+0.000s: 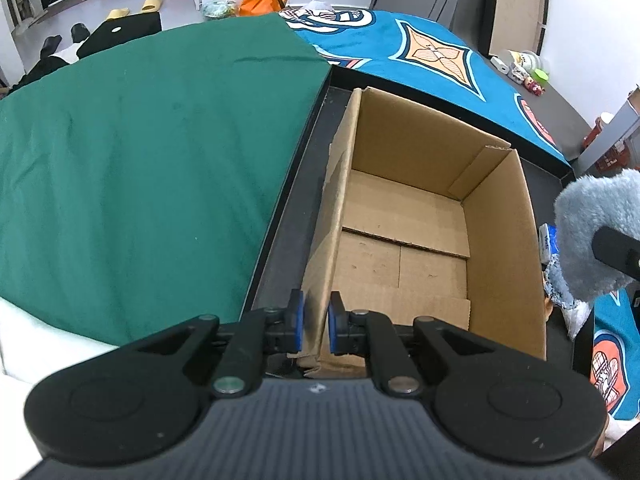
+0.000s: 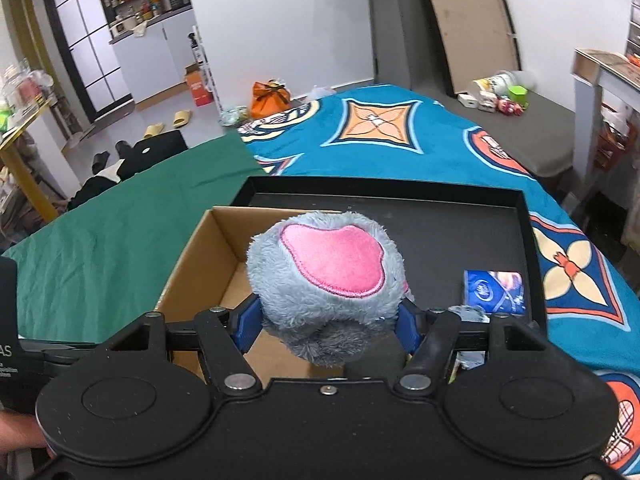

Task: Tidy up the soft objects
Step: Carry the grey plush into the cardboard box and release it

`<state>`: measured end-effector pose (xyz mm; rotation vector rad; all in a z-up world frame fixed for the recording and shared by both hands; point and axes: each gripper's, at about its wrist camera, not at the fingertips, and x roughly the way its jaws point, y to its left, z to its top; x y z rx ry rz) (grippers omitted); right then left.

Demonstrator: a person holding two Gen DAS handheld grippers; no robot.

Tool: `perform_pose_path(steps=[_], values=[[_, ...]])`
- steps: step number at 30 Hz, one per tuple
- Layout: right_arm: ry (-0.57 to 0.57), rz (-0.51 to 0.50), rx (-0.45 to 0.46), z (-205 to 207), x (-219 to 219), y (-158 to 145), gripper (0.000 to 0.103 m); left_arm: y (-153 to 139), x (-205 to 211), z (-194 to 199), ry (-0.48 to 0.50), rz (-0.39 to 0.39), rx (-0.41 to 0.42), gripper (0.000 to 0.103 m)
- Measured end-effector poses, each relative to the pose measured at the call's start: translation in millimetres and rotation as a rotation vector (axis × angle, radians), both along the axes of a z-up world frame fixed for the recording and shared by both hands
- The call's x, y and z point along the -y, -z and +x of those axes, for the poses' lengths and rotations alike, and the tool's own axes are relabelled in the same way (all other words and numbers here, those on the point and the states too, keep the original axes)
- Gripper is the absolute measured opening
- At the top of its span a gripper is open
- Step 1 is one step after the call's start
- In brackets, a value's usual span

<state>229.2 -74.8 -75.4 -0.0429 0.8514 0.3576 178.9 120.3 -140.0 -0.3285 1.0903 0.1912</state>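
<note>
Left wrist view: left hand-held gripper (image 1: 316,322) has its blue pads clamped on the near-left wall of the box (image 1: 500,248), jaws nearly together with only cardboard between them; it reads as steadying the box. Box sits open and empty inside a black tray (image 1: 288,216), green cloth (image 1: 140,168) to the box's left, blue patterned blanket (image 1: 432,56) beyond it. Right wrist view: right hand-held gripper (image 2: 328,322) grips a grey plush (image 2: 324,280) with a pink patch facing the camera, pads (image 2: 246,320) pressed into its sides at roughly half spread. Plush hangs above the box's near-right corner, partly over the opening, partly over the tray; from the left wrist view it shows as grey fur just right of the box. More soft bits, grey-and-white and hard to identify, lie on the tray right of the box, next to a blue packet (image 2: 496,286). Judgement: plush is mid-carry, not yet dropped in; the task looks near its start. Risks: fur compresses, so the grip may be shallower than it looks and the plush could slide out before it clears the rim, landing on the tray. Releasing from where it hangs could leave it draped on the box's right wall, or tipping outward. If the plush or right hand-held gripper bumps that wall, the light box may skid or fold toward the left clamp; the pinched wall already looks creased and torn.
</note>
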Motion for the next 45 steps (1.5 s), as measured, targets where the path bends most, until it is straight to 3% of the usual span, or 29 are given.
perform_pose_path(steps=[9, 16, 30, 45], values=[[-0.067, -0.005, -0.018, 1, -33, 8, 0.064, 1, -4, -4, -0.007, -0.025, 0.012, 0.011], [-0.072, 0.000, 0.008, 2, -41, 7, 0.081, 2, -8, -4, -0.016, -0.041, 0.016, 0.012], [0.027, 0.018, -0.062, -11, -3, 23, 0.083, -2, -6, -5, -0.004, -0.037, 0.018, 0.012], [0.166, 0.032, -0.129, -27, 43, 49, 0.083, -7, 1, -9, -0.038, 0.046, 0.032, 0.013]])
